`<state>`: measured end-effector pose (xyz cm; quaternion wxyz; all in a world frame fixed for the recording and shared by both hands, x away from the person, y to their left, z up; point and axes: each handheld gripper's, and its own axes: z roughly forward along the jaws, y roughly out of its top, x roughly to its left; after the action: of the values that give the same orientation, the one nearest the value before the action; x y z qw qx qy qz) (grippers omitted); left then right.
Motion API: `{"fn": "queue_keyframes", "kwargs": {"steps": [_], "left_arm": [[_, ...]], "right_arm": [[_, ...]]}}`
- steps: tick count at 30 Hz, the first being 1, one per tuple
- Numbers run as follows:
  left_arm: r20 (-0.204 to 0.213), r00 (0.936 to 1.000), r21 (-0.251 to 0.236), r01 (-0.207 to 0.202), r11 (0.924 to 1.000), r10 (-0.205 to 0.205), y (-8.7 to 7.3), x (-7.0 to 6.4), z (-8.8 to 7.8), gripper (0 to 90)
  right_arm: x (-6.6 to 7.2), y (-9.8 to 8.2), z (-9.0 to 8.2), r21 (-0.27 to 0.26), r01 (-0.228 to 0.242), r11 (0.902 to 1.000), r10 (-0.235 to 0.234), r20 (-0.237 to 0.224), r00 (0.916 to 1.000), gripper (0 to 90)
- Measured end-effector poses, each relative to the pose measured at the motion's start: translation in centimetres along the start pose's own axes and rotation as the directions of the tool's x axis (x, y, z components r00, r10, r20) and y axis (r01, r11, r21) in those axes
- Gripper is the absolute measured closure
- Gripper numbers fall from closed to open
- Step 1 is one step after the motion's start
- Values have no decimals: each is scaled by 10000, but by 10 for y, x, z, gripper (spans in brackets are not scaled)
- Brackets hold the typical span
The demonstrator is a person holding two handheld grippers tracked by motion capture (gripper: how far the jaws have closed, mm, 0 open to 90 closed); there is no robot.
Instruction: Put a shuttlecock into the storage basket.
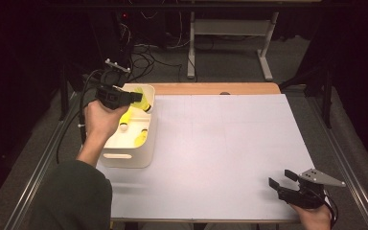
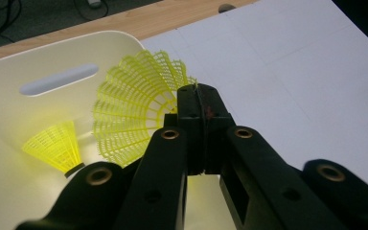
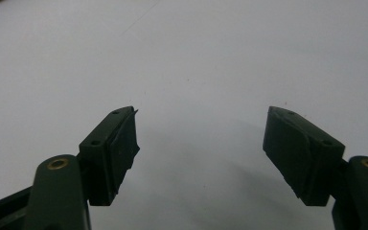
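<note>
- The bin [image 1: 127, 155] stands on the table [image 1: 220, 153] at its left edge, about nine o'clock from the table's middle.
- The left gripper [image 1: 141, 97] hangs over the bin's far rim, at twelve o'clock of the bin, clamping a shuttlecock [image 2: 134, 108].
- Two more shuttlecocks [image 1: 141, 137] lie inside the bin.
- The right gripper [image 1: 283, 179] sits at the table's five o'clock corner, well apart from the bin.
</note>
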<state>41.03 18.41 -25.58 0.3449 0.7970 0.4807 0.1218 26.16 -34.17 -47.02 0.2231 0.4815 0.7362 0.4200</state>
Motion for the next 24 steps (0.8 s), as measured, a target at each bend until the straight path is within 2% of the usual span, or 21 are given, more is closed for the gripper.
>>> {"fn": "queue_keyframes", "kwargs": {"steps": [9, 24], "left_arm": [[-175, 9998, 44, 133, 9999, -132, -4, 6, 2, 898], [-577, 9981, 256, 235, 9994, -220, -9, 13, 14, 897]], "right_arm": [[0, 0, 0, 3, 3, 10000, -3, 3, 10000, 282], [0, 0, 0, -4, -3, 10000, 3, 10, 10000, 282]]}}
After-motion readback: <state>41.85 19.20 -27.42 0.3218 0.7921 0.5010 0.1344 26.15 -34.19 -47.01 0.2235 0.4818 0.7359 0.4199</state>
